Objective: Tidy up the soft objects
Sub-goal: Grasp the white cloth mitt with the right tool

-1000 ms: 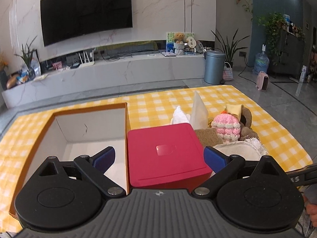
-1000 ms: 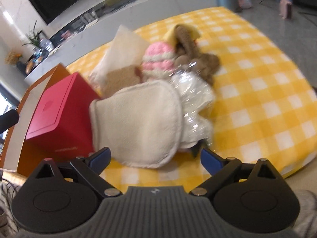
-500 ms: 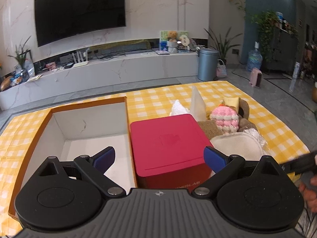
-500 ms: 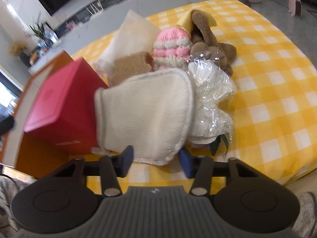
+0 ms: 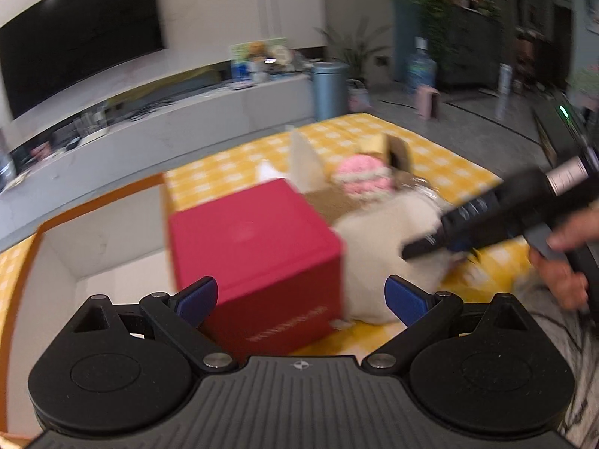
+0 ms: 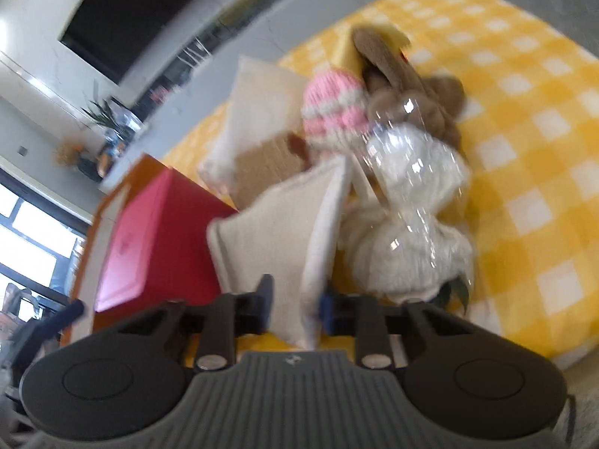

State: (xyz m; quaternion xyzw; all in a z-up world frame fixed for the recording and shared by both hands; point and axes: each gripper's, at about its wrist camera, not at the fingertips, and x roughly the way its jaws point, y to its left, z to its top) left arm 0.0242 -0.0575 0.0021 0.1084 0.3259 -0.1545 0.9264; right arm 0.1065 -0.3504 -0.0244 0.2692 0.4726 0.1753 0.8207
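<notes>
Both views are brightly, evenly lit, and strong motion blur is seen throughout. A ceiling light is reflected at top left in each. Glare is thrown off the clear plastic wrap [image 6: 415, 172]. The window [image 6: 26, 239] at left is blown out. Straight lines are bent by fisheye distortion toward the edges.

My black left claw [image 5: 299, 295] has blue fingertips [image 5: 196, 293], silver screws and a ribbed grey base; my bare-skinned right hand [image 5: 561, 262] shows.
</notes>
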